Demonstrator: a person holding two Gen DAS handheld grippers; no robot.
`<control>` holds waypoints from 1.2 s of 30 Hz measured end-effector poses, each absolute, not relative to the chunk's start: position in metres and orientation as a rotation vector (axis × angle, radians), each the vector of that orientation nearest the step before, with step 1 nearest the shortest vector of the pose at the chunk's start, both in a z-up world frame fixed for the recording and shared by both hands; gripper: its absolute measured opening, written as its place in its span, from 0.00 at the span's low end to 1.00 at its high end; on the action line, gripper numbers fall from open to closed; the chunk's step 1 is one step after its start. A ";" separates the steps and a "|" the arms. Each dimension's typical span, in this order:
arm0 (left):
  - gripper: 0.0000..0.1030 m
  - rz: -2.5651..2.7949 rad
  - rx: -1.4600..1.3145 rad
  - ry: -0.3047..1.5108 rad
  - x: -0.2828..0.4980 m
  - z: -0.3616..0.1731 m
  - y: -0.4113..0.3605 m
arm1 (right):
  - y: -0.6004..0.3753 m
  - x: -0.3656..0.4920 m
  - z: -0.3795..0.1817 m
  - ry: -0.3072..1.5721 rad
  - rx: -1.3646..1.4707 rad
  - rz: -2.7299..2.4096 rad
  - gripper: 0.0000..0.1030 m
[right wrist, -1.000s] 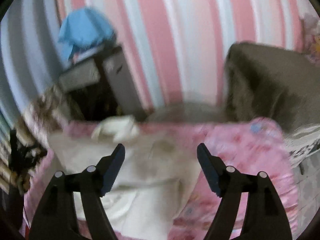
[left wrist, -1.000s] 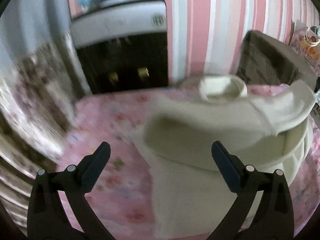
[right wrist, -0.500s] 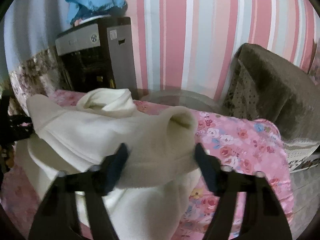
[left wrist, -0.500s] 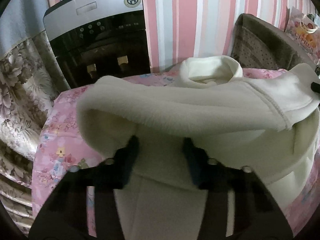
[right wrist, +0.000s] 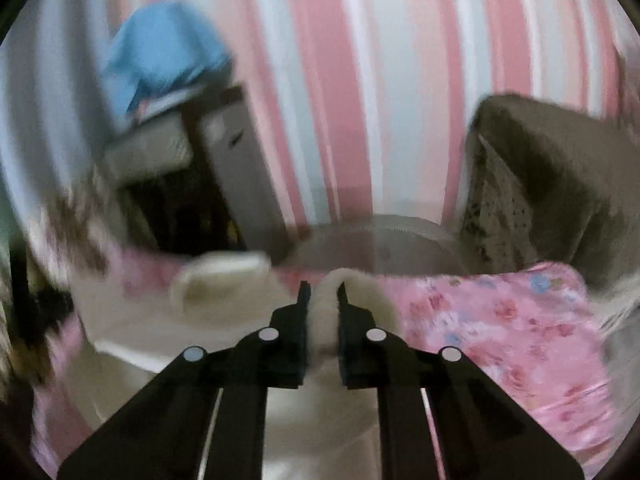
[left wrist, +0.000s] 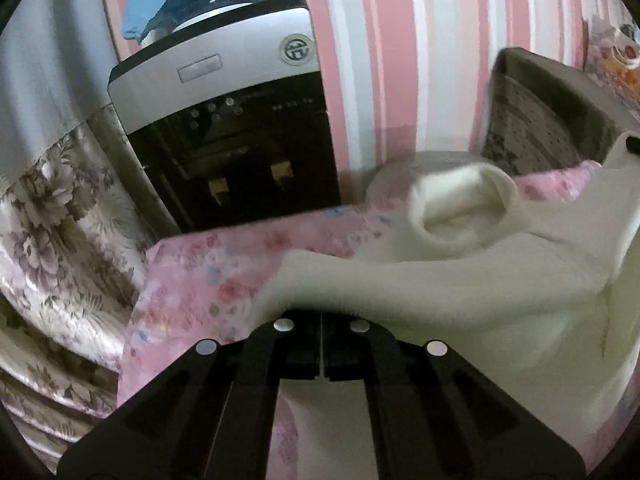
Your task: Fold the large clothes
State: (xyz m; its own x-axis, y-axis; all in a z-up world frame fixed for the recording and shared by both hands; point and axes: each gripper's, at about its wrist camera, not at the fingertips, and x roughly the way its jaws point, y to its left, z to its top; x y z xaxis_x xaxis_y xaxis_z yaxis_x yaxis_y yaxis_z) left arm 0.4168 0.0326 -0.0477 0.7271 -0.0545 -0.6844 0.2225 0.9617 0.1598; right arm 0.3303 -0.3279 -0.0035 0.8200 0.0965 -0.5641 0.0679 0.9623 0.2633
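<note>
Fleece fills the lower right of the left wrist view: a cream sweater (left wrist: 500, 280) lies rumpled on a table under a pink floral cloth (left wrist: 208, 280), its rolled collar (left wrist: 460, 208) standing open toward the far edge. The left gripper (left wrist: 322, 316) sits at the sweater's near-left edge with its two black fingers pressed fully together; the tips are tucked beneath a raised fold of the cream fabric, and whether cloth is caught between them cannot be told. Behind the table stands a black-and-silver water dispenser (left wrist: 232, 136) with a blue cloth (left wrist: 160, 0) draped over the bottle on top. A flowered curtain (left wrist: 52, 220) hangs at left, a brown cushioned chair back (left wrist: 548, 120) rises at right, and the wall carries pink, white and grey stripes (left wrist: 400, 40).

The right wrist view, smeared by motion, shows the right gripper (right wrist: 323, 300) closing, its jaws narrowed to a thin gap with a thick wad of the cream sweater (right wrist: 324, 320) squeezed between the pads. The rest of the garment spreads to the left and beneath the fingers, the collar (right wrist: 220, 272) lying just left of the tips. Bare pink floral cloth (right wrist: 500, 320) shows to the right. The dispenser (right wrist: 224, 168) and its blue cloth (right wrist: 164, 60) appear at upper left, the brown chair back (right wrist: 540, 168) at right.
</note>
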 end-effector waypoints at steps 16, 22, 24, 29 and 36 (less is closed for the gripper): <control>0.96 -0.144 0.233 0.745 0.394 -0.059 0.053 | -0.353 0.311 -0.008 0.708 0.311 -0.004 0.74; 0.94 -0.183 0.212 0.798 0.402 -0.071 0.032 | -0.315 0.322 -0.040 0.799 0.221 0.023 0.74; 0.92 -0.207 0.233 0.808 0.400 -0.076 0.025 | -0.291 0.321 -0.044 0.807 0.089 0.028 0.74; 0.68 -0.262 0.345 0.893 0.396 -0.108 0.013 | -0.259 0.337 -0.085 0.971 -0.150 0.003 0.72; 0.07 -0.272 0.408 0.889 0.402 -0.107 0.005 | -0.259 0.343 -0.089 0.949 -0.177 -0.004 0.15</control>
